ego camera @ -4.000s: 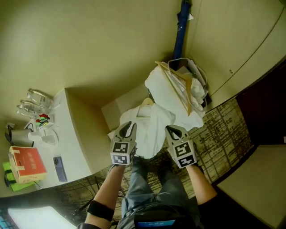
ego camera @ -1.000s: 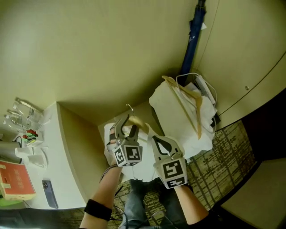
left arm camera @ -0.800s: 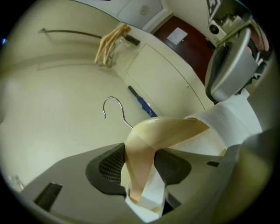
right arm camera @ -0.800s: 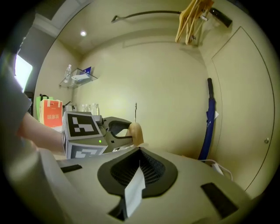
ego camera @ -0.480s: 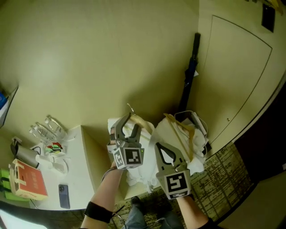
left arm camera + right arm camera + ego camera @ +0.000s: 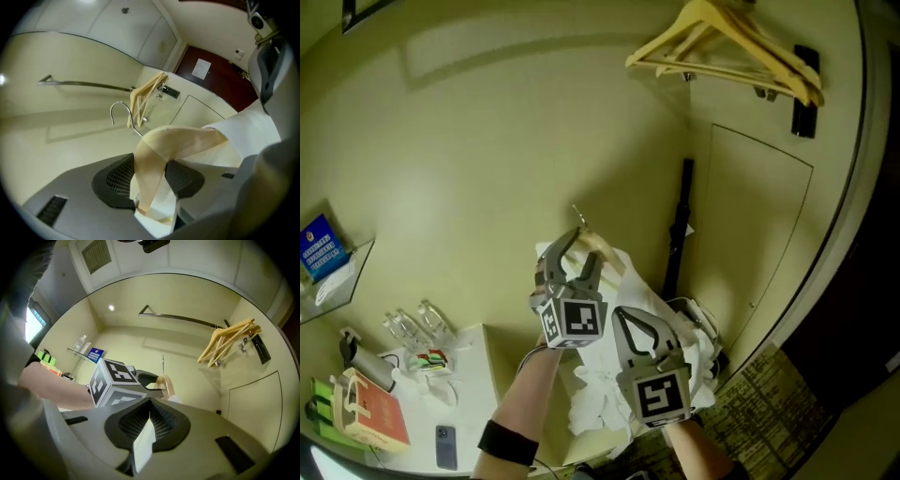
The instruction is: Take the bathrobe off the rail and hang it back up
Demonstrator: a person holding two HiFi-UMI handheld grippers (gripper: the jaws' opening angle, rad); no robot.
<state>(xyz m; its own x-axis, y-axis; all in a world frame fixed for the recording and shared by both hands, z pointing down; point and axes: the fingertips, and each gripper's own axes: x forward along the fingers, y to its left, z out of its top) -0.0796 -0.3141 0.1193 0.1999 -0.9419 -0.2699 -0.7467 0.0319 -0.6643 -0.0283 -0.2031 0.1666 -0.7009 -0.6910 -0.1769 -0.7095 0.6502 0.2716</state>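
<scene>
My left gripper (image 6: 569, 264) is shut on the neck of a pale wooden hanger (image 6: 598, 251), whose metal hook (image 6: 578, 217) points up. The white bathrobe (image 6: 602, 398) hangs from it below both grippers. In the left gripper view the pads (image 6: 117, 180) press on the hanger (image 6: 180, 140), with the bathrobe (image 6: 251, 133) draped to the right, and the hook (image 6: 123, 112) stands below the wall rail (image 6: 89, 85). My right gripper (image 6: 642, 339) is shut on a thin fold of the bathrobe (image 6: 143, 444). The rail (image 6: 183, 318) runs high on the wall.
Several empty wooden hangers (image 6: 736, 42) hang at the rail's right end (image 6: 229, 341). A dark umbrella (image 6: 678, 230) leans in the corner by a door panel (image 6: 759, 234). White laundry (image 6: 698, 342) lies in a basket. A counter (image 6: 473, 412) holds glasses, a red box (image 6: 370, 411) and a phone (image 6: 445, 447).
Both grippers have risen with the hanger and bathrobe, lifting the robe off the low surface. The head view has tilted up, so the empty hangers at the rail now show.
</scene>
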